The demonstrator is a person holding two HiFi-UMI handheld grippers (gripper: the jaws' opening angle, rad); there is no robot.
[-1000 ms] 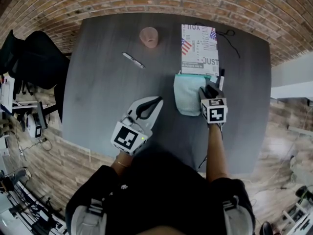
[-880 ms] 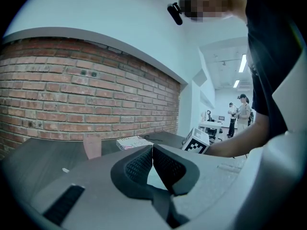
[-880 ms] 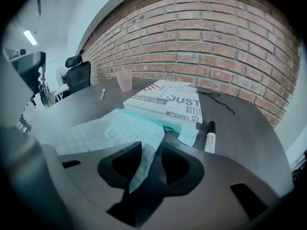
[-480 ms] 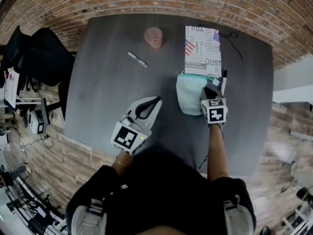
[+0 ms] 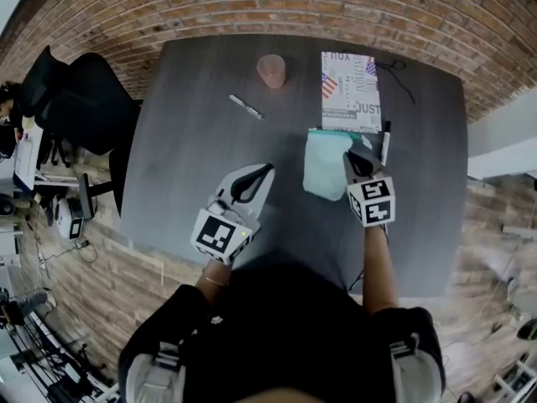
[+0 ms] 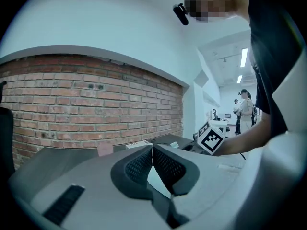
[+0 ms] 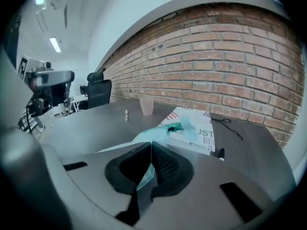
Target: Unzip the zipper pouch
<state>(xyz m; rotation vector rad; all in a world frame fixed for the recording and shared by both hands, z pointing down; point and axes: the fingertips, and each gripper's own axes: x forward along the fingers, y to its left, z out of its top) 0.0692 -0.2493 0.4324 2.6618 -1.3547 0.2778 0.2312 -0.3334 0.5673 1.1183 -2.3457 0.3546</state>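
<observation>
teal pouch [image 5: 323,164] lies on the table's [image 5: 185,141] right, just near of a booklet [image 5: 350,92]; right gripper's [image 5: 356,154] jaws are closing, pinching its right edge; left gripper [image 5: 267,170], pressed together, holds nothing

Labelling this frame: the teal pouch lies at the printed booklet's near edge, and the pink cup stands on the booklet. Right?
No: the head view shows the pink cup on the bare table, left of the printed booklet. The teal pouch does lie at its near edge.
</observation>
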